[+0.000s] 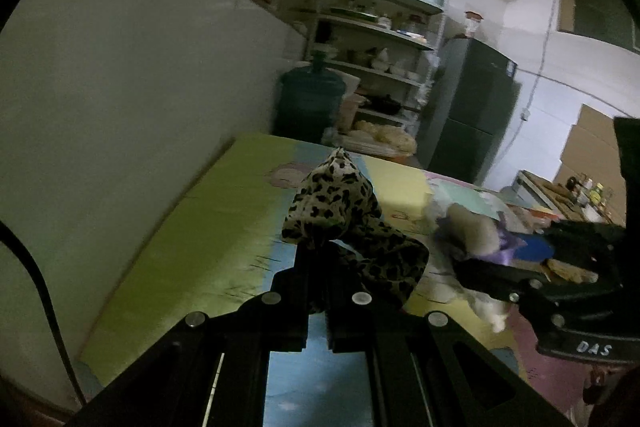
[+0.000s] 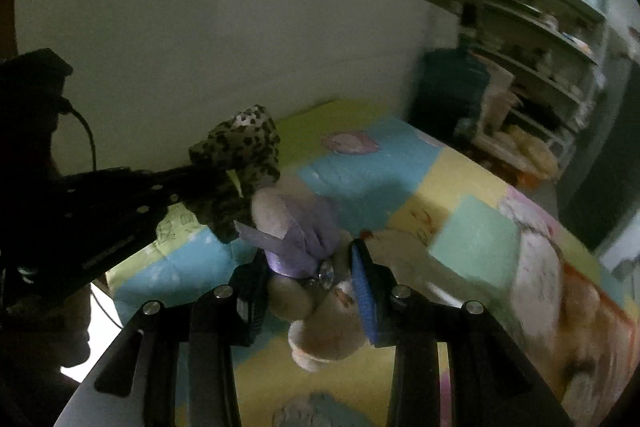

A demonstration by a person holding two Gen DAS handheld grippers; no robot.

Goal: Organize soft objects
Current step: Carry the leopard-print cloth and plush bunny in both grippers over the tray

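Observation:
My left gripper [image 1: 320, 255] is shut on a leopard-print soft toy [image 1: 336, 211] and holds it up above the colourful patchwork bedsheet [image 1: 168, 251]. The same toy [image 2: 236, 151] and the left gripper [image 2: 208, 183] show at the left of the right wrist view. My right gripper [image 2: 310, 267] is shut on a cream plush toy with a purple bow [image 2: 296, 227], held above the bedsheet [image 2: 472, 235]. That plush [image 1: 472, 227] and the right gripper [image 1: 520, 267] show at the right of the left wrist view. The two toys are close together.
A white wall [image 1: 140, 87] runs along the bed's left side. A dark green water jug [image 1: 312, 99], metal shelves with dishes [image 1: 380, 39] and a dark fridge [image 1: 468, 111] stand beyond the bed's far end. Cardboard and bottles [image 1: 588, 187] are at the right.

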